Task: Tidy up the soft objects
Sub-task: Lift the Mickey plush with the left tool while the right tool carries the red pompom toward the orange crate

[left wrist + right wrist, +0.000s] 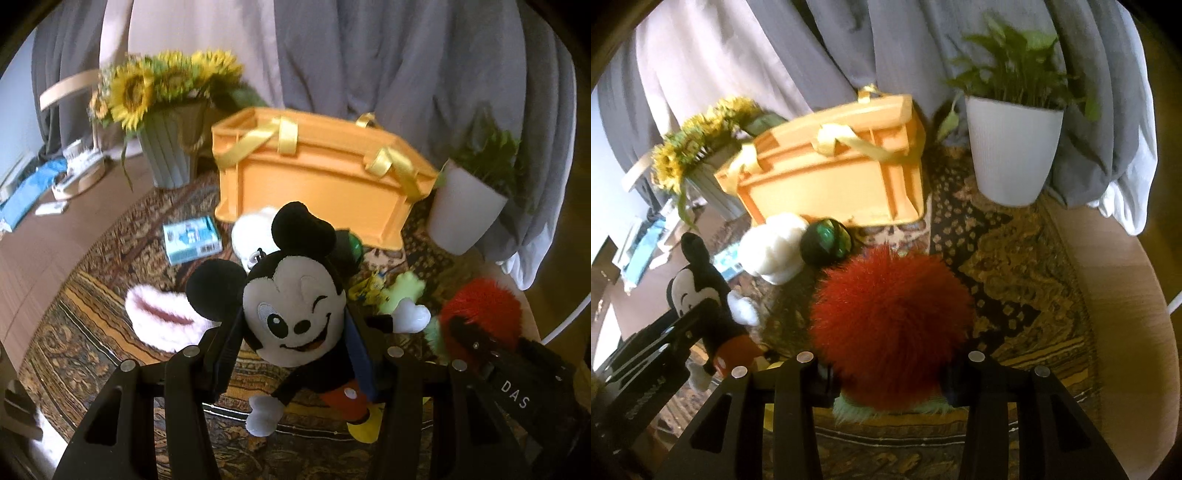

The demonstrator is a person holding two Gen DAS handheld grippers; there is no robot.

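Observation:
A winking mouse plush (pixel 295 306) with black ears and red shorts hangs clear of the rug. My left gripper (pixel 295 354) is shut on its body, one finger on each side. In the right wrist view the same plush (pixel 698 288) shows at the left, in the left gripper (pixel 701 317). A fluffy red toy (pixel 890 325) with a green fringe is clamped in my right gripper (pixel 890 373); it shows again as a red toy (pixel 480 310) at the right. An orange crate (pixel 317 184) with yellow ribbon handles stands open-topped behind them.
On the patterned rug (pixel 92 332) lie a pink fluffy item (pixel 162 317), a white plush (pixel 251 232), a dark green ball (pixel 823 243), a yellow-green toy (pixel 402 291) and a blue box (pixel 192 240). A sunflower vase (pixel 170 155) flanks the crate's left, a white plant pot (pixel 1012 147) its right. Grey curtains hang behind.

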